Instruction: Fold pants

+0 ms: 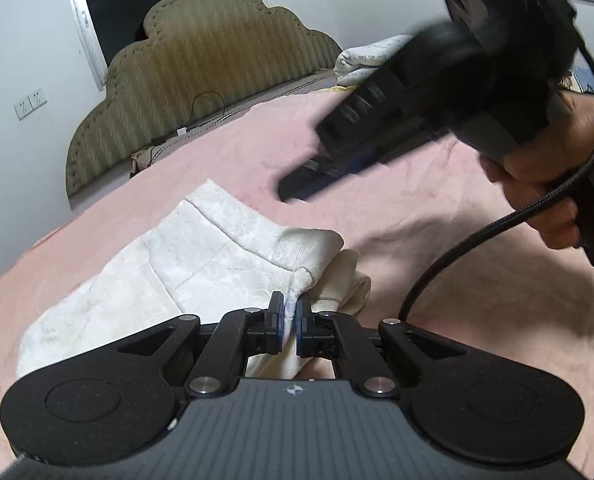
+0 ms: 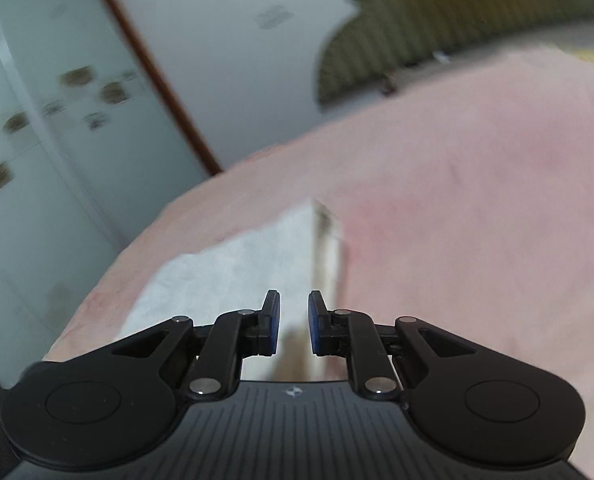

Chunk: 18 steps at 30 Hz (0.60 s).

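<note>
Pink bedding point(image 1: 397, 208) is covering the bed and forming your work surface, with an olive striped headboard point(image 1: 201, 64) standing against the white wall at 11 o'clock in the left wrist view.

Your white pants point(image 1: 201, 256) are lying bunched on the pink bedding just ahead of the left gripper point(image 1: 290, 312), spreading from 9 o'clock toward the centre of that view. A seam line is running across the fabric, and a folded cream layer is sticking out at the pants' 3 o'clock edge.

You are holding the left gripper with its jaws nearly together, and they are pinching a raised ridge of the white fabric between the blue pads.

You are holding the right gripper point(image 1: 297, 190) above the bedding at 2 o'clock of the pants in the left wrist view, where it is showing as a blurred black body. Your right hand point(image 1: 545, 184) is wrapping its handle, and a black braided cable point(image 1: 477, 240) is looping down from it.

In the right wrist view the right gripper point(image 2: 294, 322) is showing a narrow gap between its pads, and nothing is sitting between them. The pants point(image 2: 233, 272) are lying below and ahead of it at 11 o'clock, blurred. A frosted door panel point(image 2: 37, 120) with a brown frame is standing at 10 o'clock of that view.
</note>
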Motion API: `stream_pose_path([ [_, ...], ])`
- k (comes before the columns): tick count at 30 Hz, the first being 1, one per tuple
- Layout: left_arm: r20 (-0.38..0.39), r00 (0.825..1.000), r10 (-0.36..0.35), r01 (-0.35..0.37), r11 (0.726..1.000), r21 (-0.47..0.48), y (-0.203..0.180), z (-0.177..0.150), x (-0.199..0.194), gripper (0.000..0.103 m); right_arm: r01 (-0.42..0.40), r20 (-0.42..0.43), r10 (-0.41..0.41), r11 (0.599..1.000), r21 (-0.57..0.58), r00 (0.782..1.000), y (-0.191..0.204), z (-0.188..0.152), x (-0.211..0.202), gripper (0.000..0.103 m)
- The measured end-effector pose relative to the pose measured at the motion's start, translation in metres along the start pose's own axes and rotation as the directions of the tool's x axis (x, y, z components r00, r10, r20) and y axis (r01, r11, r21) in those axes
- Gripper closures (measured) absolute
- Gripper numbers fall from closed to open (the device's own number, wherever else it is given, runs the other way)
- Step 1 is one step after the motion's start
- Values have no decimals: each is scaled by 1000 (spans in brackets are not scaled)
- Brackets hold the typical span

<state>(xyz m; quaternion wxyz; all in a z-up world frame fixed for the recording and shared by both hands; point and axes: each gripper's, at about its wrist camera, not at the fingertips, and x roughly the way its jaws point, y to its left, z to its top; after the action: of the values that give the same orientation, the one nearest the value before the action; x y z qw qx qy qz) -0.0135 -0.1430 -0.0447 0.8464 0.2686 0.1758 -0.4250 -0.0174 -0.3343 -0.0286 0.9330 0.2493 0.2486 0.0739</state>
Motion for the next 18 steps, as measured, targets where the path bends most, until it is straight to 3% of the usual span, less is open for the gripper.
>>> stream_pose_path([
  [2,5,1000,8,-8,1000,18,-3,0,-1,98,-55,-79,52,998,-30,996,8,-2,23,88],
  [5,8,1000,-7,7,1000,22,-2,-2,-7,98,-6,-190,-19,991,-132,982,11,-17,52,89],
  [6,8,999,-33,33,999,8,2,-2,-10,93,-6,-180,-20,990,-142,984,12,-19,50,89],
  [7,17,998,-58,58,998,-13,10,-1,-15,79,-4,-166,-17,992,-127,986,11,-17,46,89],
  [9,48,994,-98,101,993,-63,25,-1,-29,72,24,-113,-37,993,-113,993,9,-9,39,87],
  [11,78,993,-89,99,985,-138,45,0,-41,53,61,-85,-69,994,-89,994,0,-1,36,80],
  [13,83,997,-8,27,972,-232,70,-3,-49,30,67,-88,-72,996,-53,994,-7,3,38,79],
  [16,22,989,147,-129,920,-371,112,-15,-54,26,54,-99,-54,999,-7,994,-17,3,42,74],
  [18,-56,974,219,-220,867,-447,138,-29,-53,26,73,-99,-72,997,12,993,-23,1,45,46],
])
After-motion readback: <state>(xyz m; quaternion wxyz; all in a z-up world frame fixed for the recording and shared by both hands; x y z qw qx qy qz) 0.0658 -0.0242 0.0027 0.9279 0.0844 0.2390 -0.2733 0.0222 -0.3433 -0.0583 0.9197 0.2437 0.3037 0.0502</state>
